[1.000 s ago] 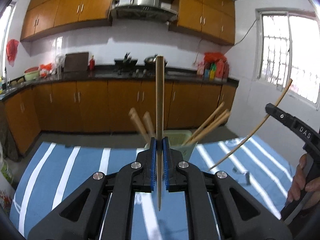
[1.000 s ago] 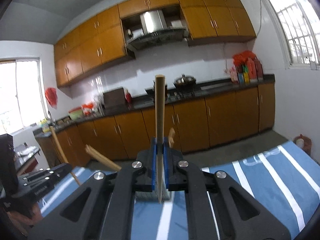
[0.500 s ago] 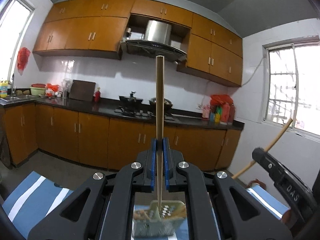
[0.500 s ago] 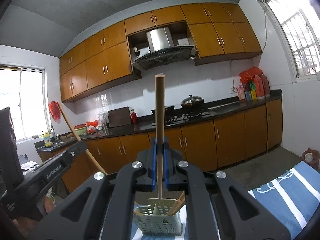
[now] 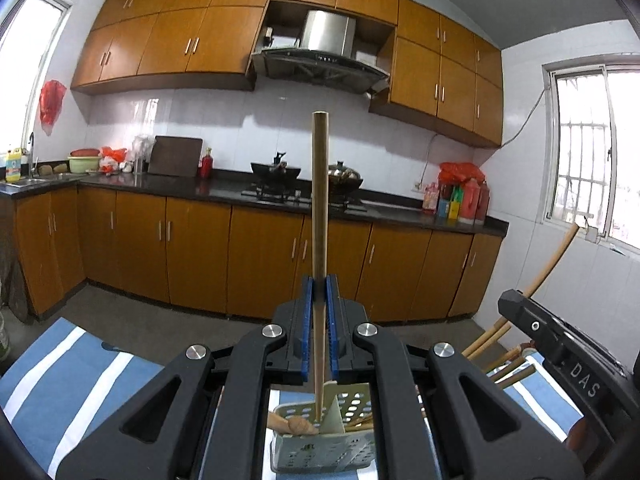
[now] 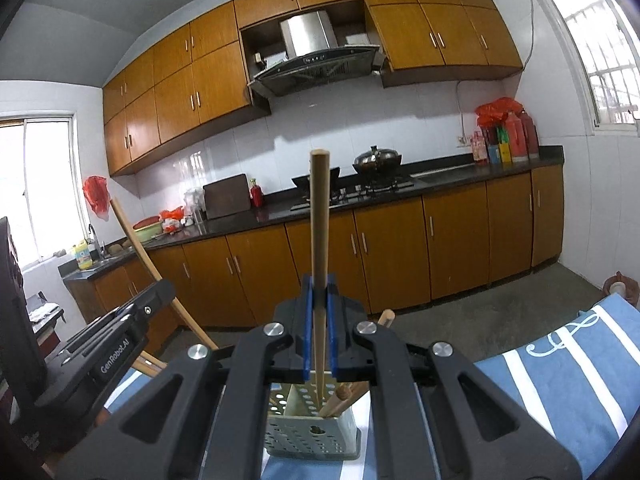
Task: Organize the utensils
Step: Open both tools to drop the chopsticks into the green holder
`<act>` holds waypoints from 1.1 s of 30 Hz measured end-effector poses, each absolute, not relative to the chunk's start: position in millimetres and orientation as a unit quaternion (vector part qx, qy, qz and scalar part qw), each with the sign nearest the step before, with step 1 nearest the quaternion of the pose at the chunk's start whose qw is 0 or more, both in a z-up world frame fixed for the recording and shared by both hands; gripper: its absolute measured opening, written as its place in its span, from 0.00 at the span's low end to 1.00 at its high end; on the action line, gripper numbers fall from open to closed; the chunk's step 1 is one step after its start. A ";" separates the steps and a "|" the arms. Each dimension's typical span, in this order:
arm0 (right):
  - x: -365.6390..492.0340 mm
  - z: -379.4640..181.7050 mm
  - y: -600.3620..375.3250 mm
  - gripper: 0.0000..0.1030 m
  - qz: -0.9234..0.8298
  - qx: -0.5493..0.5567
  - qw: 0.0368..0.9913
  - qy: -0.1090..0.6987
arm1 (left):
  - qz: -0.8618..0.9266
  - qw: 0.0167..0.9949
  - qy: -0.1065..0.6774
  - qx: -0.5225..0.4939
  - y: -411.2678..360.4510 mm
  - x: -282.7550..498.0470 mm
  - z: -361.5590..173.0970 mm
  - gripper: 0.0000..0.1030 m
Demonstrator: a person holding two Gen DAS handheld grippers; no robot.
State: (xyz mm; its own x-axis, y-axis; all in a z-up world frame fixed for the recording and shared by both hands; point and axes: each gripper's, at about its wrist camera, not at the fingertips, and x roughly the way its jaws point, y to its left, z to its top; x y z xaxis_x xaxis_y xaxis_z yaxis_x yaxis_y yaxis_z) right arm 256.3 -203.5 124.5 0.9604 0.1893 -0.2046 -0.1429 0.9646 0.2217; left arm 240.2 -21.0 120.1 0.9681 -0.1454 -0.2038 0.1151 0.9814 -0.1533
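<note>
My left gripper (image 5: 320,300) is shut on a wooden chopstick (image 5: 320,200) that stands upright between the blue pads. Its lower tip points into a pale perforated utensil holder (image 5: 320,456) directly below, where several wooden sticks lean. My right gripper (image 6: 319,300) is shut on a second upright chopstick (image 6: 320,220), whose tip hangs over the same holder (image 6: 308,436). Whether either tip is inside the holder I cannot tell. Each view shows the other gripper beside it: the right one (image 5: 560,364) with its slanted chopstick (image 5: 554,260), the left one (image 6: 120,344) with its slanted chopstick (image 6: 134,240).
The holder stands on a blue tablecloth with white stripes (image 5: 80,376) (image 6: 560,360). Beyond the table's far edge is grey floor, then brown kitchen cabinets (image 5: 200,256) under a dark counter with a stove and pots. Windows are on both side walls.
Both grippers have moved over the holder, which now sits right beneath the chopstick tips and looks larger. Each gripper keeps its chopstick clamped.
</note>
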 end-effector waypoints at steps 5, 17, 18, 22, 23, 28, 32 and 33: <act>251.1 123.0 -204.5 0.15 0.087 0.112 0.983 0.119 | -0.066 0.989 0.114 -0.070 -19.2 237.2 120.9 0.17; 204.3 146.7 -215.9 0.25 0.085 0.107 0.987 0.084 | -0.052 0.991 0.085 -0.085 4.2 203.1 153.1 0.44; 198.2 147.7 -216.5 0.26 0.084 0.103 0.988 0.082 | -0.050 0.992 0.084 -0.085 7.1 199.5 154.6 0.45; 180.4 146.6 -219.1 0.40 0.078 0.097 0.989 0.079 | -0.040 0.992 0.086 -0.083 21.1 184.6 156.3 0.46; 175.0 144.6 -219.5 0.44 0.076 0.095 0.989 0.080 | -0.037 0.992 0.087 -0.082 24.5 182.0 155.6 0.47; 161.5 133.3 -219.6 0.61 0.065 0.088 0.990 0.091 | -0.018 0.991 0.103 -0.083 43.7 168.5 148.8 0.53; 155.2 124.2 -216.5 0.73 0.061 0.085 0.989 0.105 | -0.010 0.990 0.116 -0.085 52.5 161.1 140.3 0.59; 153.5 122.6 -215.4 0.75 0.061 0.083 0.989 0.107 | -0.008 0.989 0.118 -0.084 54.3 159.1 138.4 0.62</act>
